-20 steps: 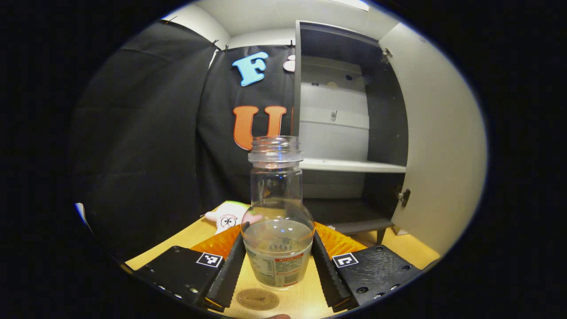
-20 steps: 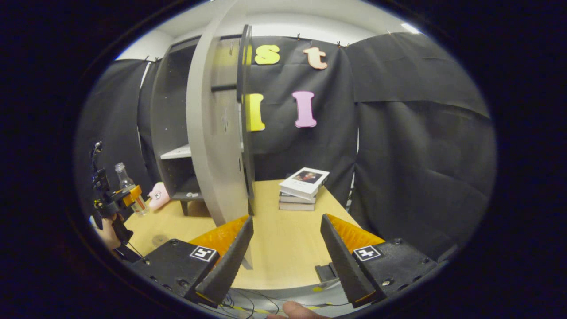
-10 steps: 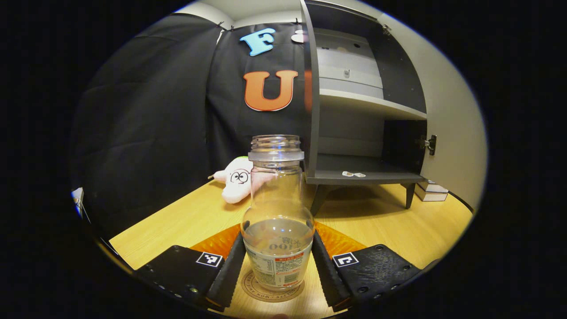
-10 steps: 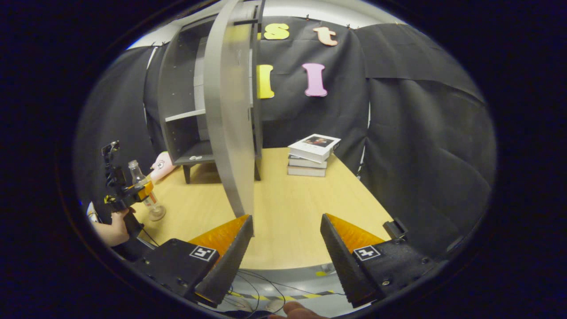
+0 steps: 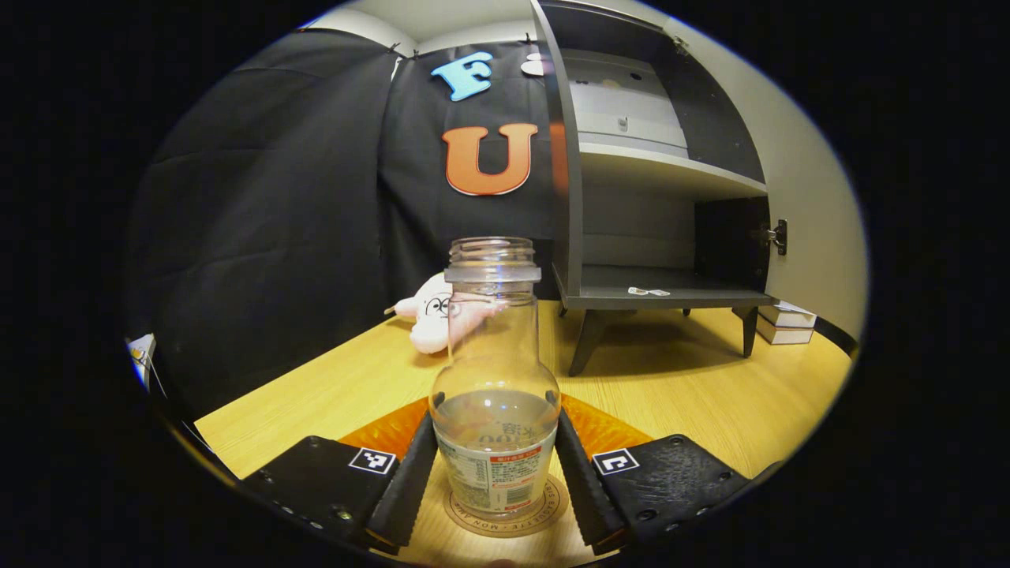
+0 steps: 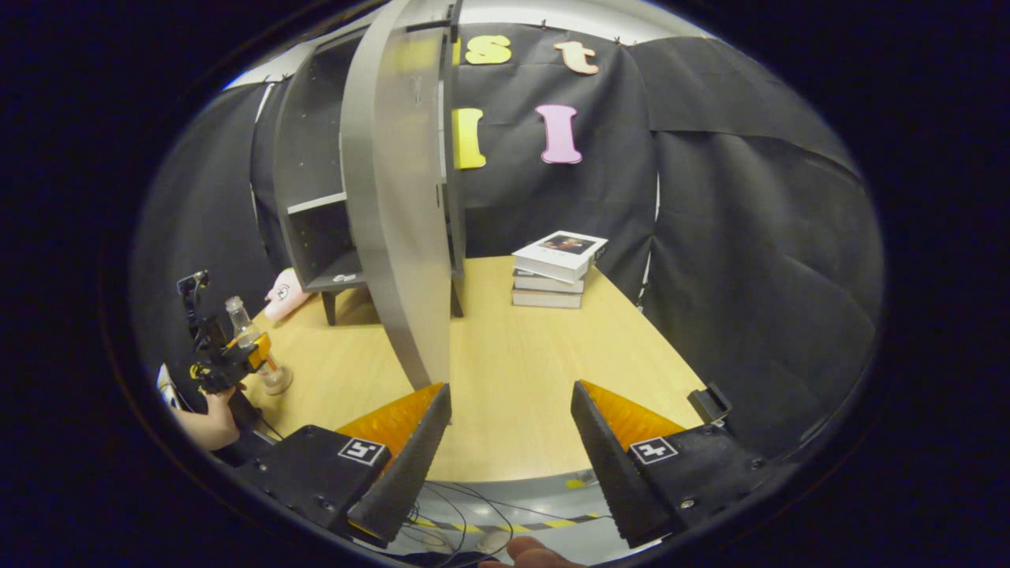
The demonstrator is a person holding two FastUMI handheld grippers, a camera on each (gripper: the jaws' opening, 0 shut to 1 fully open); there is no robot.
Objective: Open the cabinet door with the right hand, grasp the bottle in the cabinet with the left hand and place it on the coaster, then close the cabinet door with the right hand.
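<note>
A clear glass bottle (image 5: 495, 386) with no cap and a little liquid stands upright on a round brown coaster (image 5: 505, 514) on the wooden table. My left gripper (image 5: 495, 465) is shut on the bottle, one black finger against each side of its lower body. In the right gripper view this bottle (image 6: 241, 325) shows small at the far left, held by the left gripper (image 6: 237, 355). Behind it stands the grey cabinet (image 5: 631, 181), its door (image 6: 390, 213) swung wide open. My right gripper (image 6: 511, 450) is open with nothing between its fingers, just right of the door's free edge.
A pink plush toy (image 5: 430, 315) lies on the table beside the cabinet's left leg. Three stacked books (image 6: 552, 272) sit to the right of the cabinet. A small white item (image 5: 647, 292) lies on the cabinet's bottom shelf. Cables run below the table's front edge (image 6: 473, 473).
The left gripper has lowered the bottle until it rests on the coaster. The right gripper has drawn back a little from the open door and stays open.
</note>
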